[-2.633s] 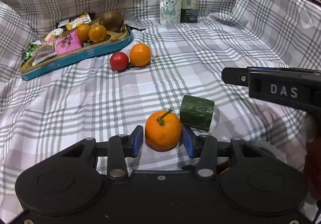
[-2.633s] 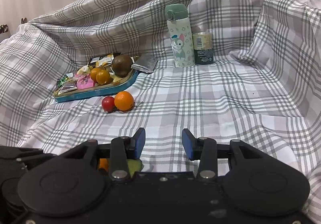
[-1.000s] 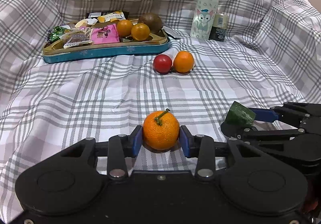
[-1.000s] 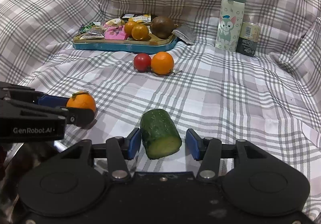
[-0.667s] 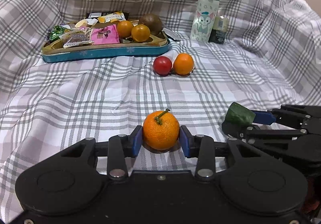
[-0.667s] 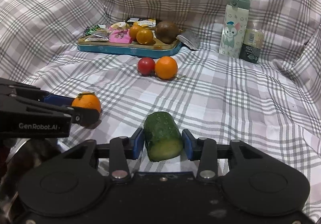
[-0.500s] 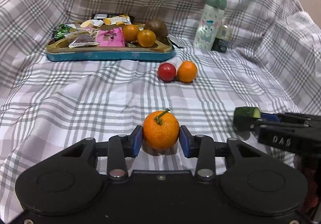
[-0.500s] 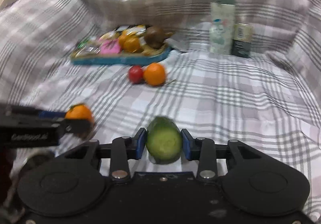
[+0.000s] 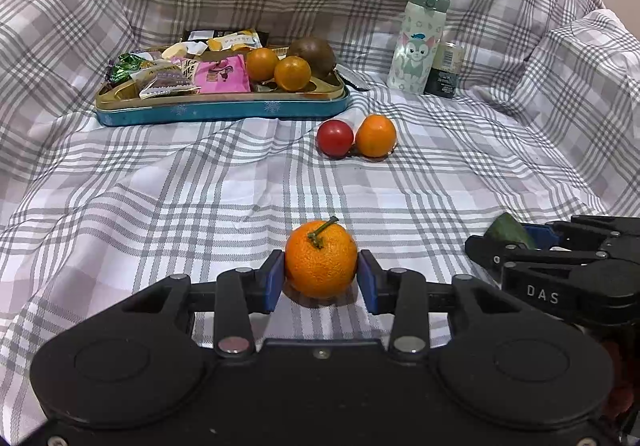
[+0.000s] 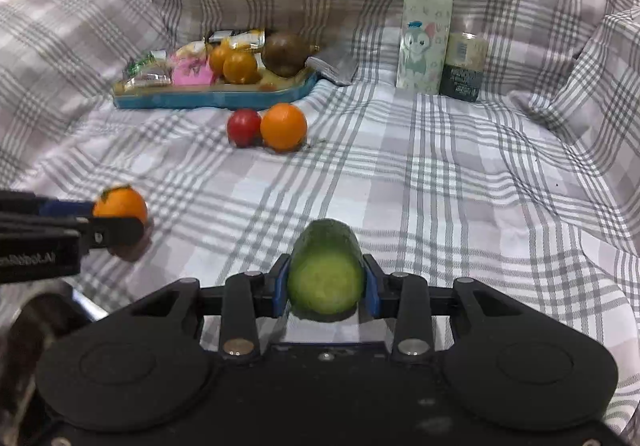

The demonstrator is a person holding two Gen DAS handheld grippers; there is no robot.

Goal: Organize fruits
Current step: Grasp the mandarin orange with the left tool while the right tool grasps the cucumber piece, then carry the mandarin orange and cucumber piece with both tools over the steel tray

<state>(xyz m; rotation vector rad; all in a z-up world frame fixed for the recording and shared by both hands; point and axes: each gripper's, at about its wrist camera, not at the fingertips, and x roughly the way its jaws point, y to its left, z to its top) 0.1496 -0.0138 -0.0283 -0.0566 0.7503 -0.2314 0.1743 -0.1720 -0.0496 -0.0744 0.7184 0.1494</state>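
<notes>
A home: plaid bedsheet (image 9: 200,186) (rumpled), snack tray (image 9: 224,108), cartoon bottle (image 9: 418,46).

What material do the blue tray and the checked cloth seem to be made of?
The blue tray looks like painted metal: thin gold rim, glossy wall, printed snowflakes, though plastic is possible. The checked cloth looks like matte woven fabric: soft folds and wrinkles.

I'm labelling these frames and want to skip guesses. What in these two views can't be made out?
- Jar, left wrist view: partly hidden behind the bottle; label too small to read.
- Cucumber, left wrist view: only a tip shows beyond the right hand-held gripper.
- Tray wrappers, right wrist view: blurred, print unreadable.
- Mandarin, right wrist view: lower part covered by the left hand-held gripper.
</notes>
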